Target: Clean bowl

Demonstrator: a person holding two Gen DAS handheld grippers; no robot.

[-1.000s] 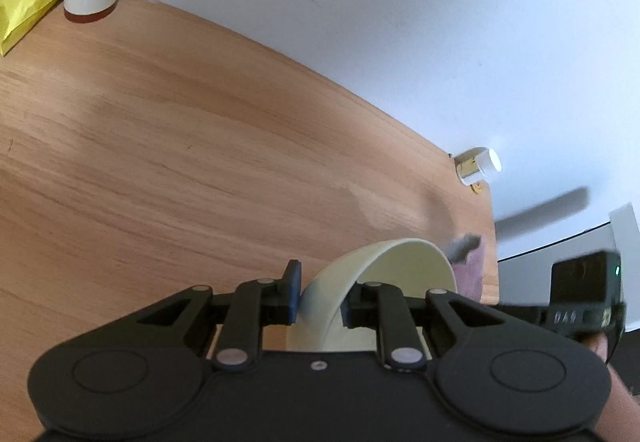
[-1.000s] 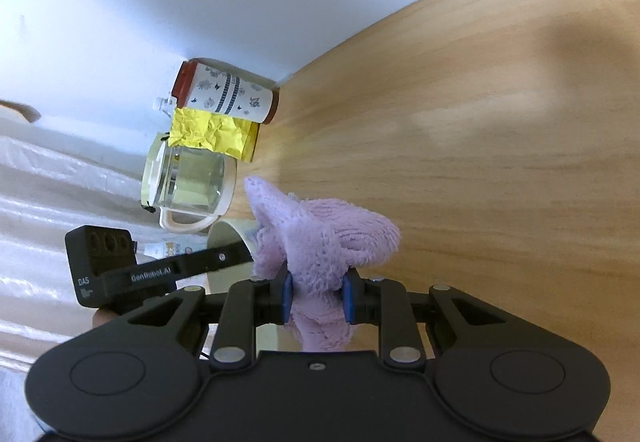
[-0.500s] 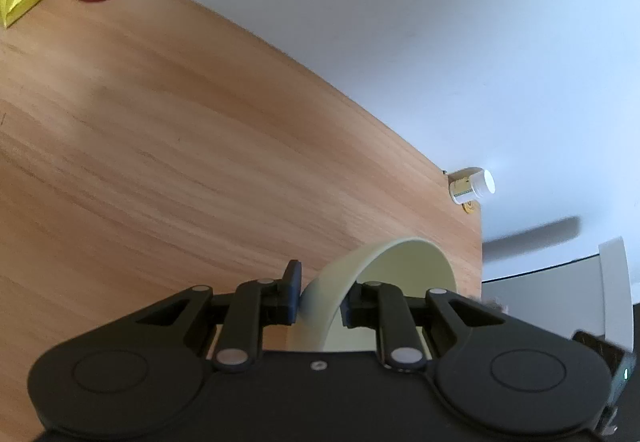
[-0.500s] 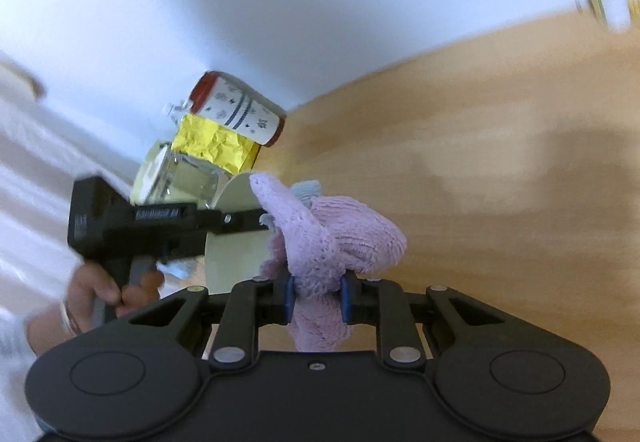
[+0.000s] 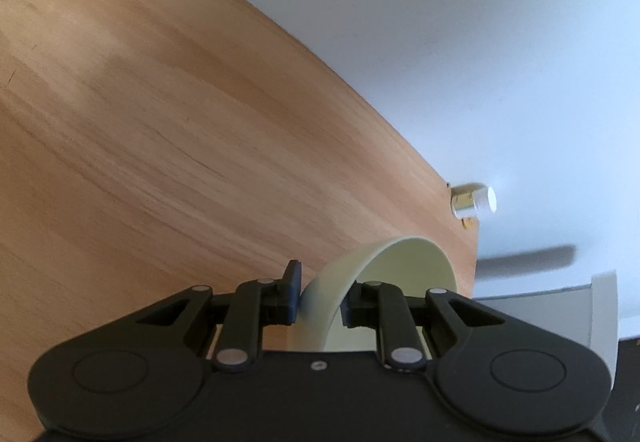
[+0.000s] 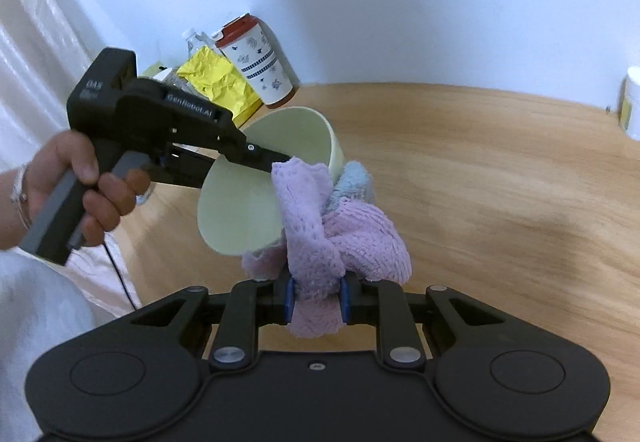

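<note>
My left gripper [image 5: 320, 296] is shut on the rim of a pale cream bowl [image 5: 384, 274], one finger outside the wall and one inside. From the right wrist view the bowl [image 6: 248, 202] hangs tilted above the wooden table, its opening turned toward me, with the left gripper [image 6: 276, 160] clamped on its upper rim. My right gripper [image 6: 316, 300] is shut on a bunched purple cloth [image 6: 348, 234] with a light blue patch. The cloth lies against the bowl's right rim and lower edge.
A patterned tumbler with a red lid [image 6: 260, 62], a crumpled yellow bag [image 6: 216, 82] and a glass jug stand at the table's far left by the wall. A small white-capped jar [image 5: 474, 200] sits near the table's right end. A hand [image 6: 80, 186] grips the left tool's handle.
The right gripper has rolled and risen with the cloth, and the bowl and left tool now show fully to its left. In the left view the scene has rolled and the right tool has left the frame.
</note>
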